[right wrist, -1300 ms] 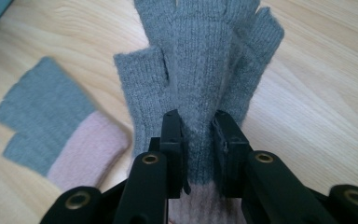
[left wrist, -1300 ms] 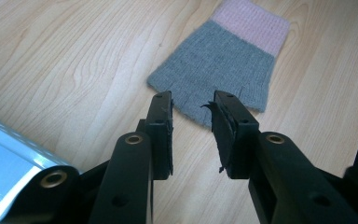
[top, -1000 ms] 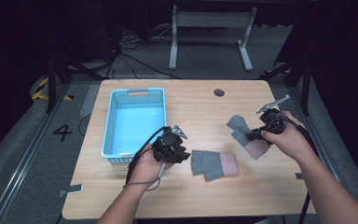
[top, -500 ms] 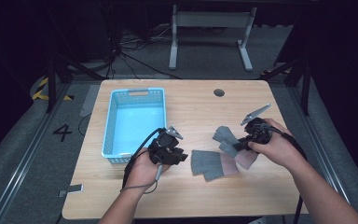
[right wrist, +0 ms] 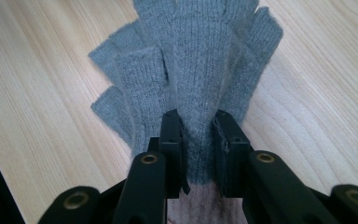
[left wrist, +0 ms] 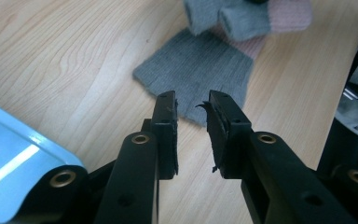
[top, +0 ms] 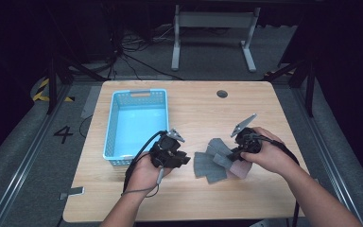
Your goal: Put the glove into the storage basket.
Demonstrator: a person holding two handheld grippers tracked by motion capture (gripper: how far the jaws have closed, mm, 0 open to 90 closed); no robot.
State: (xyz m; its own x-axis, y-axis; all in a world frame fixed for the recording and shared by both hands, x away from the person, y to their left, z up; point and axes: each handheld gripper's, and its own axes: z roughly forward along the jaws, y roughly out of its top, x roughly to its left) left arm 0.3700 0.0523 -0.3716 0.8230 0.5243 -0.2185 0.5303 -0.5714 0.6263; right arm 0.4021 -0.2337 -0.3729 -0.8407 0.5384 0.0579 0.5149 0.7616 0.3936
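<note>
right gripper [right wrist: 198, 135] pinches the grey glove [right wrist: 196, 60] (fingers closed).

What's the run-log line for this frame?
right gripper: shut on grey glove | left gripper: closing, nothing between fingers | basket: empty

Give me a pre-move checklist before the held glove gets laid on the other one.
1. Right gripper clamped on the held glove: ok, fabric bunched between the jaws.
2. Left gripper free: ok, jaws have just been closing, nothing between them.
3. Second glove flat on the table: ok.
4. Held glove lined up over the second glove: not ok, it sits skewed in the high view.
5. Blue basket out of the way: ok, off to the left.
6. Held glove's pink cuff secure: cannot tell.
</note>
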